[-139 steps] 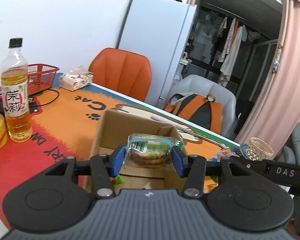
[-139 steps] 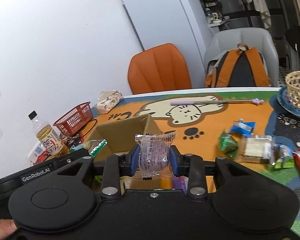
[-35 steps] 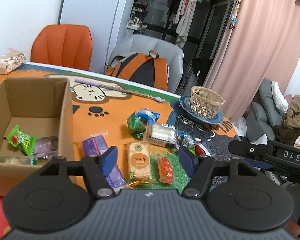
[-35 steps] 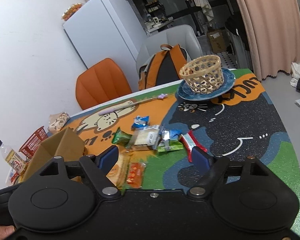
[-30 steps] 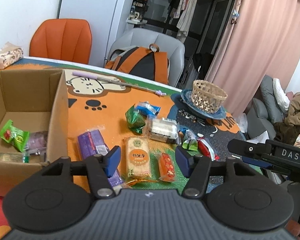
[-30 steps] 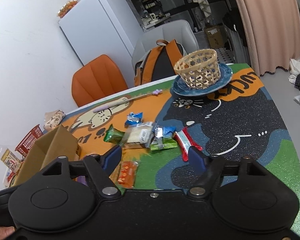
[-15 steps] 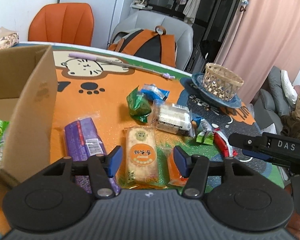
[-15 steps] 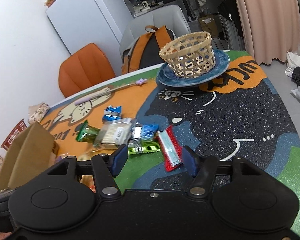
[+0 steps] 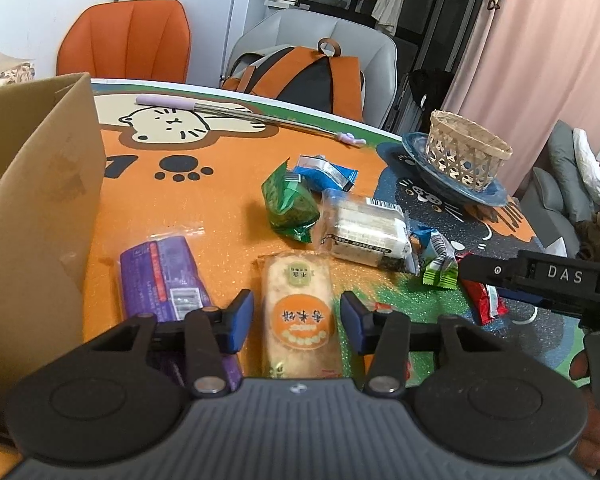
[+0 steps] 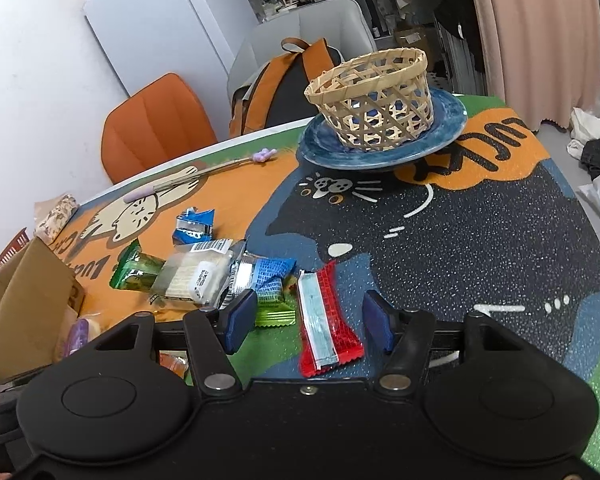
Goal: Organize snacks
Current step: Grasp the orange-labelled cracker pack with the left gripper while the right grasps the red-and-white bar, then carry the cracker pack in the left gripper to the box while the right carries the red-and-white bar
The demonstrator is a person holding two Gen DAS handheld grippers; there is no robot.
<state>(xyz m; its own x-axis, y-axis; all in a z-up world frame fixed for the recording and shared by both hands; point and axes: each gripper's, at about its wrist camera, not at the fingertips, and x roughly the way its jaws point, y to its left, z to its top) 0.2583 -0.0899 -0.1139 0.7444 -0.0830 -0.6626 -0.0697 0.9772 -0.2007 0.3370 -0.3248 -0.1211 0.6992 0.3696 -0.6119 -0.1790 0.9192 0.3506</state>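
Snacks lie scattered on a glittery cartoon-cat mat, orange on one side, speckled dark blue on the other. Left gripper hangs low over a long, flat rice cracker pack, clear crinkly film with an orange round label; the blue pads stand either side of it, not touching, and the jaws are closing. Just beside it lies a glossy purple bar, and beyond that the plain brown wall of a cardboard box. Further out, a puffy green pouch touches a clear pack of pale wafers, with a small blue wrapper behind.

Right gripper straddles a slim red stick pack with a pale blue stripe, shiny foil, crimped ends, lying flat on the dark part of the mat. Its pads are apart and clear of the foil. A blue-and-silver pouch sits on a bright green one by its left pad. Far back, a woven bamboo basket stands on a glazed blue plate.
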